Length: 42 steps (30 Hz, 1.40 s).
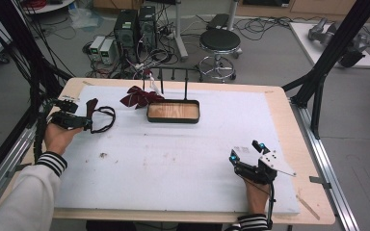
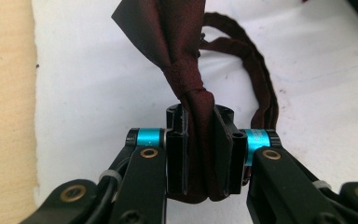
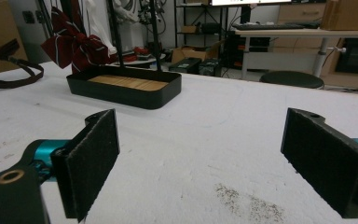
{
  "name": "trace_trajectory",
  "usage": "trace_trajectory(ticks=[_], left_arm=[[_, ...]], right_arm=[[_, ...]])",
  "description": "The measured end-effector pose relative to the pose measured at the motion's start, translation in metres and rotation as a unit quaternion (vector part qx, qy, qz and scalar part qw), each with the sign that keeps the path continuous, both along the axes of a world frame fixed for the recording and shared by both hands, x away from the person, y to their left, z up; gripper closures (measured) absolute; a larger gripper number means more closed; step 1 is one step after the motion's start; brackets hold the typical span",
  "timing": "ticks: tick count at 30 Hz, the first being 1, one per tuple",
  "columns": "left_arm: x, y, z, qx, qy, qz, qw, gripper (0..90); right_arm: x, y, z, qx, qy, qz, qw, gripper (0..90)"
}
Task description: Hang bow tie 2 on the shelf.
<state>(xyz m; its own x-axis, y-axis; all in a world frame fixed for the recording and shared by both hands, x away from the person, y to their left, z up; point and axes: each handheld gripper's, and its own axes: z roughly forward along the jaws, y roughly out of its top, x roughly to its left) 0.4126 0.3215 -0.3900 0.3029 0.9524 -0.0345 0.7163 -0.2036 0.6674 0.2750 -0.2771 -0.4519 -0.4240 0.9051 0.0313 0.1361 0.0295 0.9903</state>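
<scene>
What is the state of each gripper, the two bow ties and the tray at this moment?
left gripper: shut on the dark red bow tie.
dark red bow tie: clamped between the jaws, strap lying on the table.
right gripper: open, holding nothing.
second bow tie: hanging on the rack.
tray: upright, nothing in it.

The left black two-jaw claw (image 1: 87,123), at nine o'clock, points toward three o'clock, its jaws clamped tight. The right black claw (image 1: 245,151), at five o'clock, points toward eleven o'clock with jaws spread wide, held by a striped-cuffed hand (image 1: 256,191).
</scene>
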Motion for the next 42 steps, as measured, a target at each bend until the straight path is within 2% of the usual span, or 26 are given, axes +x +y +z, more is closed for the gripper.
trace_trajectory(ticks=[9, 15, 26, 31, 42], left_arm=[[-0.011, 0.001, 0.007, -0.011, -0.043, -0.005, 0.999, 76.2], [-0.018, -0.006, 0.012, -0.017, -0.067, -0.02, 0.9974, 76.3], [-0.035, -0.024, 0.033, -0.053, -0.107, -0.061, 0.991, 76.3], [-0.041, -0.038, 0.045, -0.056, -0.124, -0.084, 0.9871, 76.2], [-0.048, -0.06, 0.057, -0.058, -0.137, -0.118, 0.9817, 76.3]], right_arm=[[0.0, 0.0, 0.0, 0.0, 0.0, 0.0, 1.0, 10.7], [0.0, 0.001, 0.0, 0.002, 0.001, 0.0, 1.0, 10.7], [0.0, 0.0, 0.0, -0.002, -0.002, 0.0, 1.0, 10.7], [0.0, 0.001, 0.0, -0.001, -0.003, 0.001, 1.0, 10.6], [0.0, 0.0, 0.0, 0.001, -0.003, 0.0, 1.0, 10.7]])
